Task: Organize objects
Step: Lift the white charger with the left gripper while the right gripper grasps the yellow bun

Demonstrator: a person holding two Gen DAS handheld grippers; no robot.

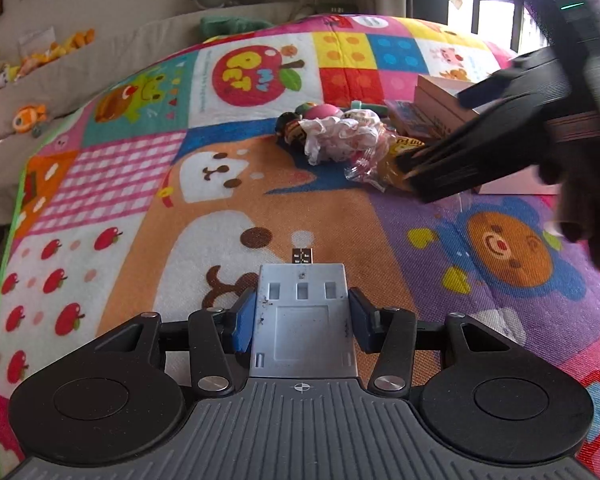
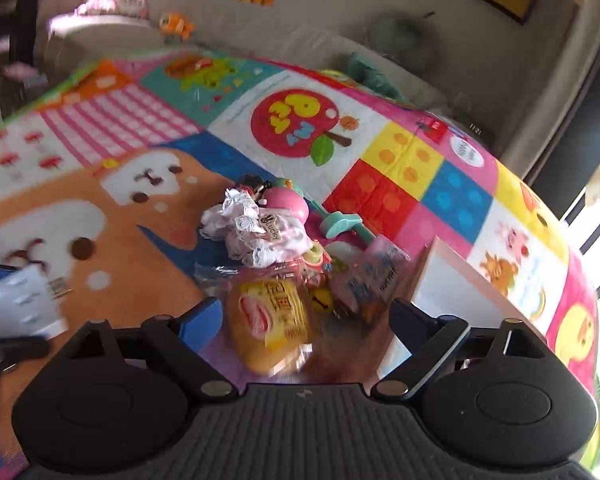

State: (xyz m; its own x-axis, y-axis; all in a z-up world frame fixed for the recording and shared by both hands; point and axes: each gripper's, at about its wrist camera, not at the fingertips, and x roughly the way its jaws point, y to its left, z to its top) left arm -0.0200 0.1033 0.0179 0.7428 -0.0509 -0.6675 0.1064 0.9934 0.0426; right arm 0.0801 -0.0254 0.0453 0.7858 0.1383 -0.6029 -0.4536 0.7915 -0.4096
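- Your left gripper point(image 1: 302, 314) is clamped on a flat grey metal adapter point(image 1: 303, 320); the blue pads point(image 1: 245, 322) press its two long sides. A small plug tip point(image 1: 302, 256) sticks out of its far end, above the play mat point(image 1: 140, 184).
- Your right gripper point(image 2: 305, 322) stands wide, with nothing pressed between its blue pads point(image 2: 204, 318). It hovers over a yellow snack packet point(image 2: 270, 320) in crinkly clear wrap; the picture is blurred, so I cannot tell how near the pads are to it.
- No basket or bin shows. The only box-like thing is a white box point(image 2: 456, 292) with a pale pink edge, just right of the clutter; its inside is hidden from you.
- The pile of loose things lies mid-mat: a crumpled white lace cloth point(image 2: 252, 232) with a "Lucky" tag, a round pink toy point(image 2: 286, 204), a teal plastic piece point(image 2: 340, 224), a small dark figure point(image 1: 288, 124) and a printed pouch point(image 2: 376, 276). They touch or overlap one another.
- The mat is soft, quilted fabric in bright squares: a red apple, a brown dog, a bear on purple, pink checks.
- The near and left parts of the mat lie bare, giving open room around the adapter. A green border point(image 1: 8, 264) marks the mat's left edge.
- Beyond the far edge runs a beige sofa point(image 1: 112, 52) with small plush toys point(image 1: 30, 116) on it.
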